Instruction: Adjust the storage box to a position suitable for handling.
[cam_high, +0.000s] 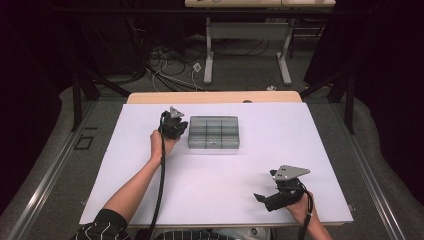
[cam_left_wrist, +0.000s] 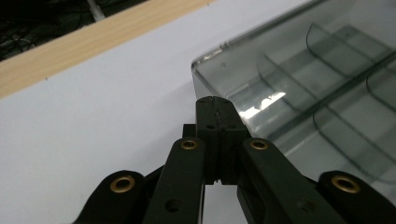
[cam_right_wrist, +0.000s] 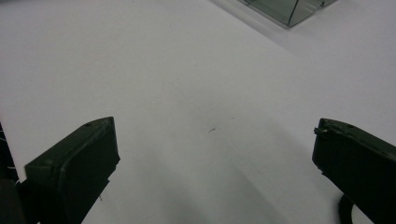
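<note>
Your right gripper (cam_high: 263, 197), jaws spread wide and empty, hovers over the white table (cam_high: 225, 175). Your left gripper (cam_left_wrist: 218, 103), jaws pressed together on nothing, sits beside the clear grey compartmented plastic box (cam_high: 213, 132); nudging could slide it.

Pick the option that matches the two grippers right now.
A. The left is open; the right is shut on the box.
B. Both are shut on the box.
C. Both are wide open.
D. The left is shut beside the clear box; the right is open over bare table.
D: the left gripper has its jaws pressed together at the corner of the clear compartment box, while the right gripper has its jaws spread wide over the bare white table.
</note>
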